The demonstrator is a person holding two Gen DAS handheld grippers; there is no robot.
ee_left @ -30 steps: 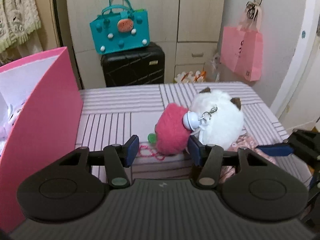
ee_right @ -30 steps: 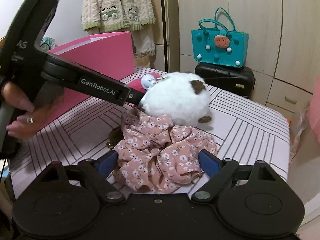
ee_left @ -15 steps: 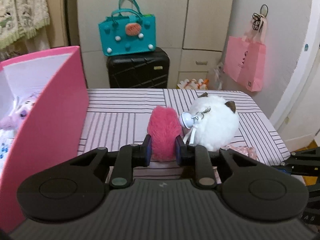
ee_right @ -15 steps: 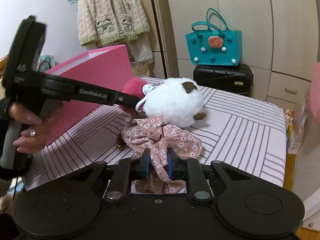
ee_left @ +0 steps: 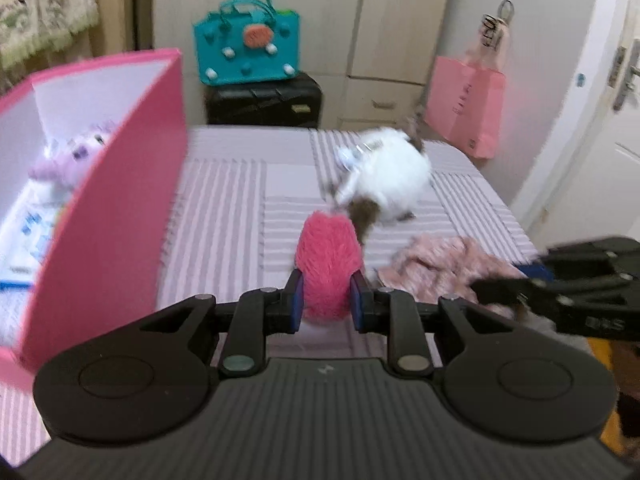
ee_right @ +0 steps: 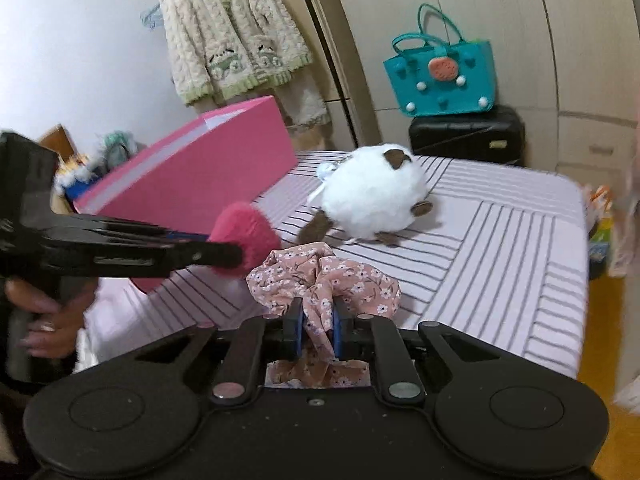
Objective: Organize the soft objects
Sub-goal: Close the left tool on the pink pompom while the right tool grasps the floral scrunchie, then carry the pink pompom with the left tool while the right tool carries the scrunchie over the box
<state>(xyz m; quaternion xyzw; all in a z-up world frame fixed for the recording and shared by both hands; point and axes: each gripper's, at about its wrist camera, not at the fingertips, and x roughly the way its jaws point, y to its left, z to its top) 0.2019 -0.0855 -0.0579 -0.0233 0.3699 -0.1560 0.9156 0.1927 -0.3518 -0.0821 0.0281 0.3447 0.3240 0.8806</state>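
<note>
My left gripper (ee_left: pixel 325 300) is shut on a fuzzy pink plush (ee_left: pixel 328 264), which hangs above the striped bed (ee_left: pixel 224 208); the same plush (ee_right: pixel 244 236) shows in the right wrist view. My right gripper (ee_right: pixel 316 330) is shut on a pink floral scrunchie (ee_right: pixel 324 280), also seen at the right in the left wrist view as the scrunchie (ee_left: pixel 440 268). A white round plush with brown ears (ee_left: pixel 388 176) (ee_right: pixel 372 196) lies on the bed beyond both. The open pink box (ee_left: pixel 108 184) (ee_right: pixel 196 172) stands to the left, with a pale purple toy (ee_left: pixel 68 156) inside.
A teal bag (ee_left: pixel 246 54) sits on a black suitcase (ee_left: pixel 264 100) behind the bed. A pink paper bag (ee_left: pixel 464 104) hangs by the door. A cream cardigan (ee_right: pixel 232 36) hangs on the wall. A hand (ee_right: pixel 44 312) holds the left gripper's handle.
Both grippers closed, the left on the pink plush and the right on the scrunchie. The left one then pulled the plush away from the white plush, towards the box side.
</note>
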